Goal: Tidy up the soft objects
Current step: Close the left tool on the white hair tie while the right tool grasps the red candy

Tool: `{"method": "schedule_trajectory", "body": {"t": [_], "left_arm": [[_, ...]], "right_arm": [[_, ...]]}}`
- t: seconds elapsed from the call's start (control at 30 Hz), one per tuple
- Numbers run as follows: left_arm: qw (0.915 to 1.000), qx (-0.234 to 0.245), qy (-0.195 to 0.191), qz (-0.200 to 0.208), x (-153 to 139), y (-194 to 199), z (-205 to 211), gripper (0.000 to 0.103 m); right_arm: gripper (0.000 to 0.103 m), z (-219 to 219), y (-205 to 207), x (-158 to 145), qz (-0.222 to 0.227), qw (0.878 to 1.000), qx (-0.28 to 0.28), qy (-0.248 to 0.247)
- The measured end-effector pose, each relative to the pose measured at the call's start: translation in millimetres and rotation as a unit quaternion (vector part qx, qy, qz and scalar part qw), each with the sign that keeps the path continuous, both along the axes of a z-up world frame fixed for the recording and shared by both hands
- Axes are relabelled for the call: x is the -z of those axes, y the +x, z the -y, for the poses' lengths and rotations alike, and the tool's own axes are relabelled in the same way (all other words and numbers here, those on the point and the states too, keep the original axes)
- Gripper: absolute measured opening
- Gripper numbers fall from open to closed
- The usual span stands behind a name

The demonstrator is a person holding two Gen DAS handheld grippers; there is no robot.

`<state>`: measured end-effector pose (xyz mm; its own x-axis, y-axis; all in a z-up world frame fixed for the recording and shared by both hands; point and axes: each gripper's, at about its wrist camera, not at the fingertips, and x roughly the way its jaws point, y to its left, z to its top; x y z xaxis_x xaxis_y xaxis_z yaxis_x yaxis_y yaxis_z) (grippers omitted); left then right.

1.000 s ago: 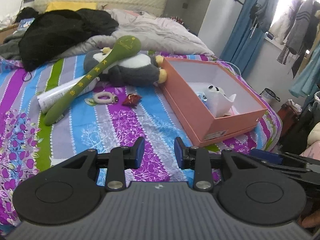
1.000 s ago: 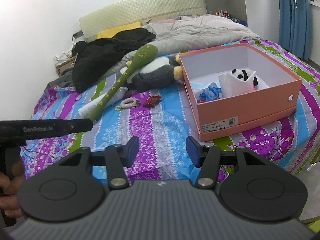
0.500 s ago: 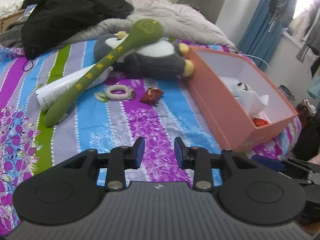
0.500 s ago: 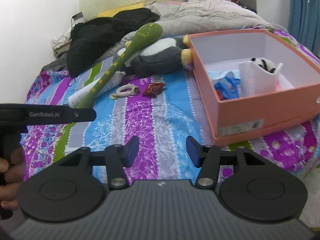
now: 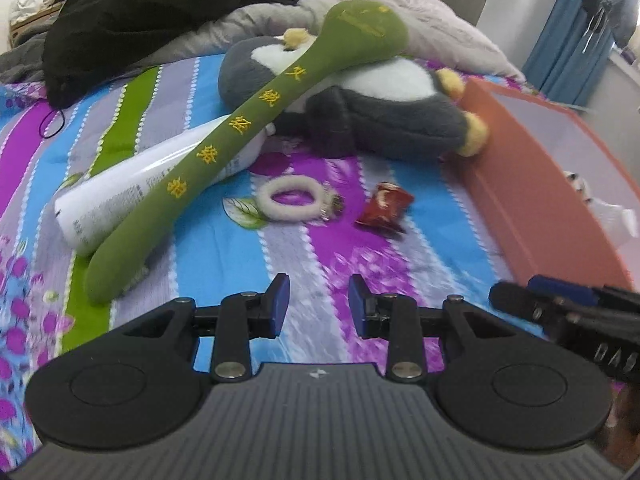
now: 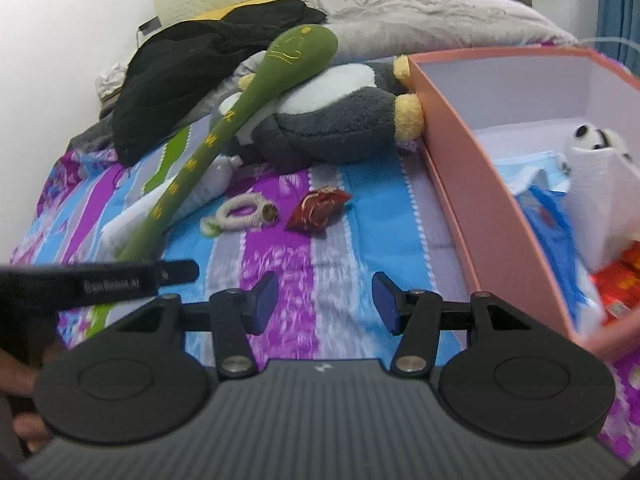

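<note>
A long green plush stick [image 5: 256, 124] [image 6: 224, 128] leans on a grey and white penguin plush [image 5: 380, 100] [image 6: 332, 116]. A white fluffy hair tie [image 5: 288, 198] [image 6: 242, 212] and a small red pouch [image 5: 384, 206] [image 6: 320, 208] lie on the striped bedspread. An orange box [image 5: 540, 184] [image 6: 472, 184] on the right holds a panda item [image 6: 600, 168] and blue cloth. My left gripper [image 5: 316, 306] is open and empty, short of the hair tie. My right gripper [image 6: 324, 300] is open and empty, short of the pouch.
A white tube [image 5: 136, 192] lies under the green stick. Black clothing [image 5: 160, 8] and a grey quilt [image 5: 400, 12] are piled at the head of the bed. The other gripper shows at the edge of each view [image 5: 568, 312] [image 6: 100, 280].
Both grippers have moved forward over the bed toward the hair tie and pouch, which now look larger. Both stay open.
</note>
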<state>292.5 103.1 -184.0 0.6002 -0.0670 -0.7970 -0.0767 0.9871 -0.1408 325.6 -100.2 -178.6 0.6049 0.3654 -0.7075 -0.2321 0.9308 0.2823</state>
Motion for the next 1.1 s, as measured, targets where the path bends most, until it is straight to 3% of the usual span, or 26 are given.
{"method": "schedule_trajectory", "body": {"t": [0.3, 0.57, 0.77, 0.93, 1.0, 1.07, 1.1], "left_arm": [[0.9988, 0.016, 0.045, 0.003, 34, 57, -7, 0.037], [0.9905, 0.070, 0.117, 0.016, 50, 87, 5, 0.037], [0.9859, 0.111, 0.125, 0.011, 59, 98, 12, 0.037], [0.9849, 0.140, 0.102, -0.002, 61, 103, 18, 0.035], [0.9852, 0.142, 0.097, -0.003, 62, 102, 20, 0.028], [0.9868, 0.138, 0.085, -0.006, 62, 103, 21, 0.014], [0.9872, 0.137, 0.082, -0.007, 62, 102, 21, 0.012]], "right_arm": [[0.055, -20, 74, 36, -0.045, 0.998, 0.008, 0.040], [0.055, -36, 116, 63, -0.076, 0.995, 0.019, 0.067], [0.054, -47, 129, 77, -0.075, 0.996, 0.015, 0.054], [0.053, -53, 135, 77, -0.068, 0.996, 0.008, 0.050], [0.046, -52, 135, 77, -0.069, 0.996, 0.006, 0.051], [0.042, -51, 136, 76, -0.071, 0.996, 0.007, 0.053], [0.042, -50, 136, 76, -0.071, 0.996, 0.006, 0.053]]}}
